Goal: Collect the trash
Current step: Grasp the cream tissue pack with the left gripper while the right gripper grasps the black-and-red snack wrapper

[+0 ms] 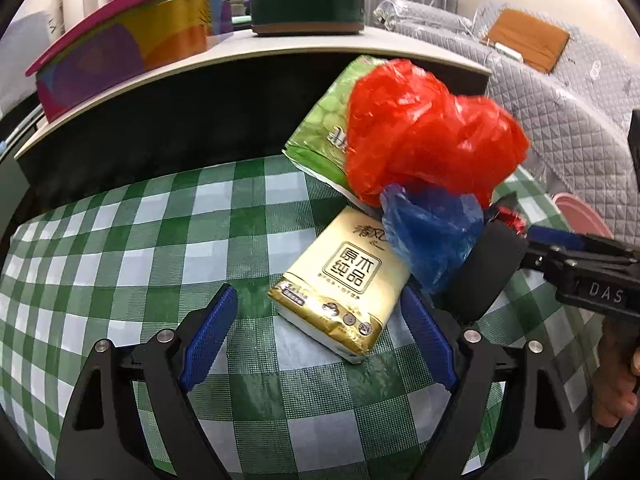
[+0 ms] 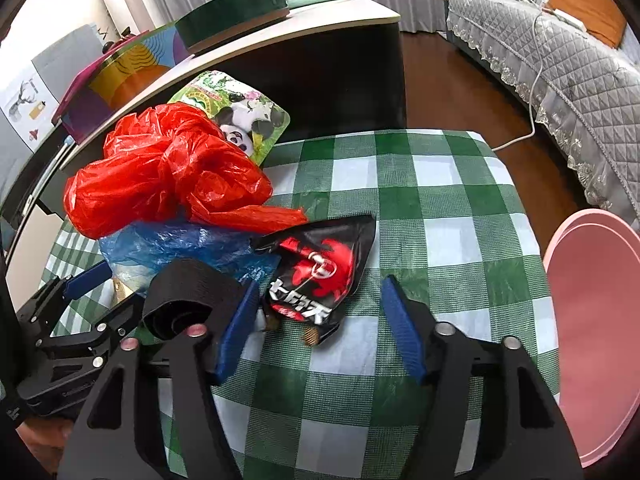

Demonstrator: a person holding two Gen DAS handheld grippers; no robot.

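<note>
On the green-checked tablecloth (image 1: 120,260) lies a heap of trash. A cream and gold tissue pack (image 1: 340,280) sits just ahead of my left gripper (image 1: 320,332), which is open with the pack's near end between its blue fingertips. Behind it are a crumpled red plastic bag (image 1: 432,132), a blue plastic bag (image 1: 432,232) and a green panda-print packet (image 2: 244,120). My right gripper (image 2: 320,320) is open around the lower end of a black and red snack wrapper (image 2: 320,276); its right pad stands clear of the wrapper. A black strap roll (image 2: 180,296) rests against its left finger.
A dark sideboard (image 1: 160,120) rises behind the table, carrying a colourful box (image 1: 120,52) and a round green box (image 1: 308,12). A pink bin (image 2: 592,320) stands off the table's right edge. A grey quilted sofa (image 2: 560,60) lies beyond, with a white cable across the wooden floor.
</note>
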